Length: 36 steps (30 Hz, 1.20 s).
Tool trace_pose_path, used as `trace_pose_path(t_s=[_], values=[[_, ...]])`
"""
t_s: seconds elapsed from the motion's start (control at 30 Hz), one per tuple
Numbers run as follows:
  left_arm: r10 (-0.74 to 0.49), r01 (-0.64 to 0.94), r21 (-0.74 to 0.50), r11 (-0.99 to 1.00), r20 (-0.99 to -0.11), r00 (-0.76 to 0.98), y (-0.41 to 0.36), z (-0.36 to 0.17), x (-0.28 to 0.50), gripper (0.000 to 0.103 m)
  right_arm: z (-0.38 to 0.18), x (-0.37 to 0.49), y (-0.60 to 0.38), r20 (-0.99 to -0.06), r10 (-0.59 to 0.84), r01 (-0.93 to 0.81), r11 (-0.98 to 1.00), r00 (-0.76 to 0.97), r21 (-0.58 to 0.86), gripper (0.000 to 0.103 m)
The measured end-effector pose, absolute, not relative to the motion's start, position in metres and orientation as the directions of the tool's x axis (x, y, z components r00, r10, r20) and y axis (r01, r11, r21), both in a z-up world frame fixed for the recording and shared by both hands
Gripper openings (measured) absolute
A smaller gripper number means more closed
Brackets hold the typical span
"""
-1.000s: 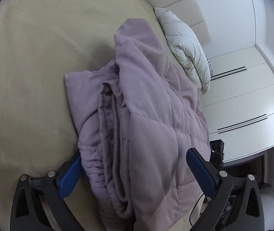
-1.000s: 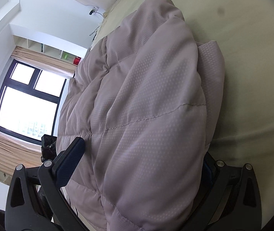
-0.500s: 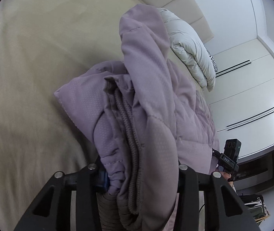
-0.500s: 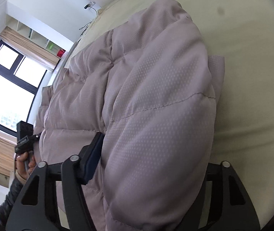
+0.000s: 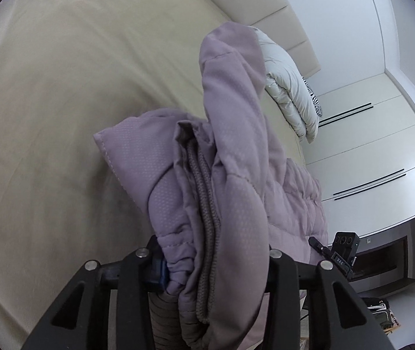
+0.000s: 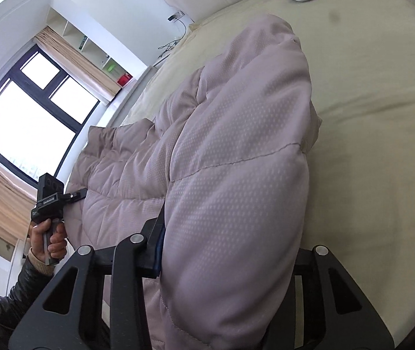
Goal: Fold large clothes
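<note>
The quilted lilac jacket (image 5: 236, 175) lies bunched on the bed (image 5: 61, 102), part of it draped toward the bed's edge. Your left gripper (image 5: 213, 265) is clamped on a thick wad of the jacket at the zipper edge: the ribbed zipper strip (image 5: 204, 218) and several padded layers run between the jaws. Of its fingers, only the blue pad (image 5: 160, 271) on the left one shows; the other is covered by fabric. The part of the jacket ahead of the gripper stands up in a tall fold.

Your right gripper (image 6: 224, 265) has just been closing, and a bulky padded fold of the jacket (image 6: 236, 160) fills the gap between its jaws. The left finger (image 6: 156, 245) presses into the fabric; the right finger is hidden under the fold.

In the right wrist view your left hand (image 6: 48, 239), in a dark sleeve, grips the handle of the other gripper just beside the jacket's hem.

Outward from the jacket, the beige bed sheet is bare. A white duvet (image 5: 289, 87) sits bundled near the headboard (image 5: 254, 3). White wardrobe doors (image 5: 367, 151) stand beyond the bed on one side; a window (image 6: 26, 116) with tan curtains stands on the other.
</note>
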<state>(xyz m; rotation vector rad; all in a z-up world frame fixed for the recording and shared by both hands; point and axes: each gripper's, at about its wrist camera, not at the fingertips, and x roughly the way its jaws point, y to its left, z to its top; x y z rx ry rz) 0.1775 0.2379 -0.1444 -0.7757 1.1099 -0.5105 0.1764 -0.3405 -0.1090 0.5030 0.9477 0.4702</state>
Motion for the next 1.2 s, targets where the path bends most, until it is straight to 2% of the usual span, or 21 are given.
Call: trace_pose_path(t_s=[0.1, 0.2, 0.27, 0.43, 0.6, 0.67, 0.77, 0.93, 1.1, 1.2], values=[[-0.753, -0.069, -0.825, 0.561, -0.543, 0.371, 0.251, -0.174, 0.176, 0.050, -0.141, 0.163, -0.346, -0.641, 0.601, -0.072, 0.754, 0.478, 0.653, 0.041], [-0.754, -0.098, -0.834, 0.542, -0.535, 0.382, 0.255, -0.193, 0.181, 0.058, -0.182, 0.170, -0.361, -0.602, 0.641, 0.029, 0.673, 0.475, 0.739, 0.055], [-0.748, -0.107, -0.831, 0.546, -0.541, 0.386, 0.248, -0.196, 0.188, 0.062, -0.199, 0.171, -0.365, -0.566, 0.663, 0.075, 0.615, 0.490, 0.785, 0.057], [-0.737, -0.146, -0.830, 0.538, -0.547, 0.396, 0.262, -0.193, 0.180, 0.065, -0.199, 0.163, -0.364, -0.565, 0.642, 0.109, 0.606, 0.518, 0.788, 0.063], [-0.651, -0.140, -0.785, 0.603, -0.586, 0.482, 0.285, -0.157, 0.140, 0.067, -0.181, 0.130, -0.387, -0.538, 0.600, 0.218, 0.524, 0.592, 0.823, 0.068], [-0.598, -0.135, -0.763, 0.632, -0.590, 0.542, 0.297, -0.139, 0.121, 0.067, -0.167, 0.107, -0.402, -0.538, 0.539, 0.237, 0.528, 0.649, 0.815, 0.069], [-0.466, -0.111, -0.678, 0.727, -0.606, 0.644, 0.299, -0.099, 0.094, 0.067, -0.141, 0.082, -0.406, -0.549, 0.463, 0.221, 0.589, 0.696, 0.777, 0.069], [-0.429, 0.080, -0.504, 0.860, -0.629, 0.649, 0.221, -0.062, 0.100, 0.067, -0.080, 0.070, -0.351, -0.548, 0.421, 0.025, 0.776, 0.723, 0.630, 0.069], [-0.367, 0.179, -0.327, 0.928, -0.713, 0.597, 0.132, -0.083, 0.139, 0.067, -0.057, 0.106, -0.254, -0.698, 0.328, -0.135, 0.939, 0.637, 0.318, 0.069], [-0.280, 0.178, -0.215, 0.960, -0.747, 0.603, 0.100, -0.097, 0.169, 0.068, -0.072, 0.129, -0.221, -0.750, 0.283, -0.147, 0.958, 0.598, 0.245, 0.064]])
